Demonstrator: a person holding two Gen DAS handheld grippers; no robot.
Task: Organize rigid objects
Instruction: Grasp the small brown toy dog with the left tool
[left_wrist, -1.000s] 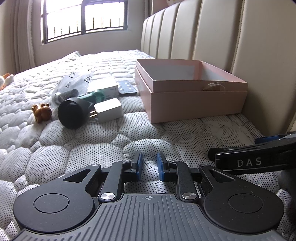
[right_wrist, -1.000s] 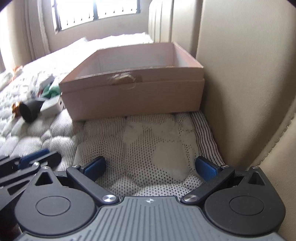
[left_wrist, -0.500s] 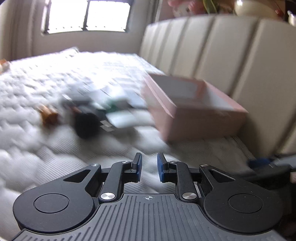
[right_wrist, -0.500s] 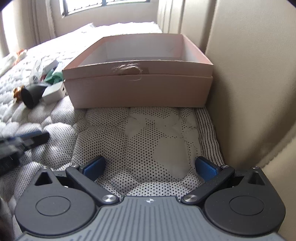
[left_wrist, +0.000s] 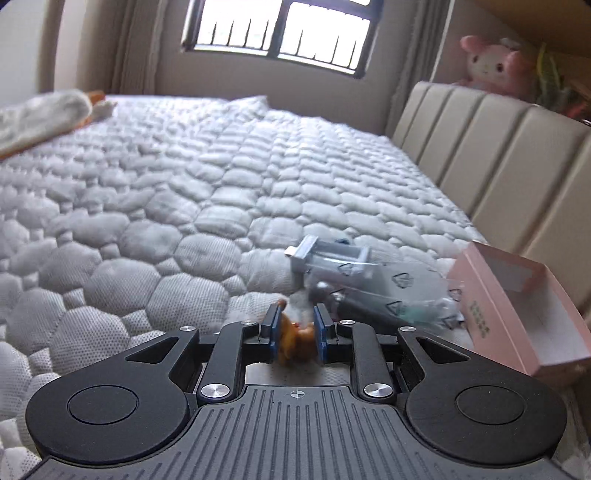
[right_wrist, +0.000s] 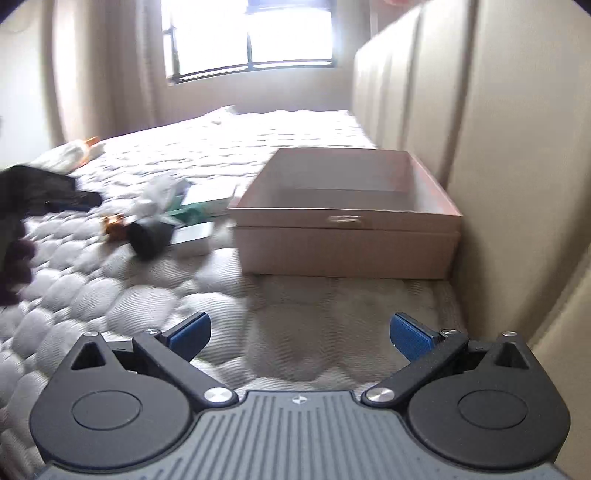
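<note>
My left gripper (left_wrist: 294, 334) has its blue pads on either side of a small orange-brown toy figure (left_wrist: 295, 341) on the mattress; whether the pads press on it is unclear. In the right wrist view the figure (right_wrist: 113, 226) lies beside a black cylinder (right_wrist: 147, 236), a white charger (right_wrist: 192, 236) and plastic bags (right_wrist: 162, 192). The pink open box (right_wrist: 347, 225) stands against the headboard; it also shows at the right in the left wrist view (left_wrist: 517, 302). My right gripper (right_wrist: 299, 334) is open and empty, low over the mattress in front of the box.
The quilted mattress (left_wrist: 147, 206) stretches to the window wall. The padded headboard (right_wrist: 498, 147) runs along the right. A white and orange plush (left_wrist: 44, 118) lies far left. A pink plush (left_wrist: 491, 66) sits on top of the headboard. Clear bags (left_wrist: 369, 280) lie beyond the figure.
My left gripper has swung left and forward to the pile, and its jaws opened from nearly shut to straddle the toy figure. My right gripper has lifted and pulled back a little, still open.
</note>
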